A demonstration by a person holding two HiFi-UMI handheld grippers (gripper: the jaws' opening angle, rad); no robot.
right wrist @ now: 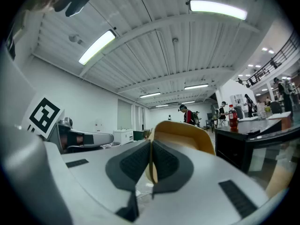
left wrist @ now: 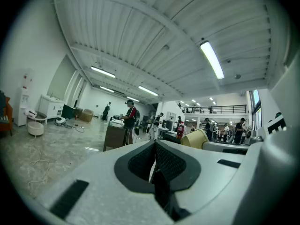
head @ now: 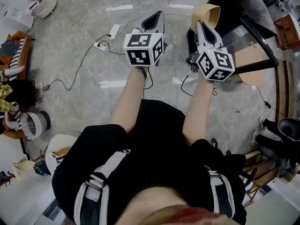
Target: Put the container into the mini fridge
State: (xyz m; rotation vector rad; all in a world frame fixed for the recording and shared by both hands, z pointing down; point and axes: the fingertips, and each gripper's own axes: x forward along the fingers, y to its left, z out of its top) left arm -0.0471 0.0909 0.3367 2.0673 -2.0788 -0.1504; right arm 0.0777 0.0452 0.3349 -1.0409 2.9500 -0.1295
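Observation:
The container is a tan, open-topped tub. My right gripper is shut on its rim and holds it above the floor. In the right gripper view the two pads pinch the tub's thin wall, and the right gripper is level. My left gripper is beside it to the left, shut with nothing between its jaws. In the left gripper view its tips meet, and the tub shows to the right. I cannot pick out a mini fridge with certainty.
A black counter with a glass front stands just right of the tub; a red bottle stands on it. Cables and a power strip lie on the grey floor ahead. Several people stand far off in the hall.

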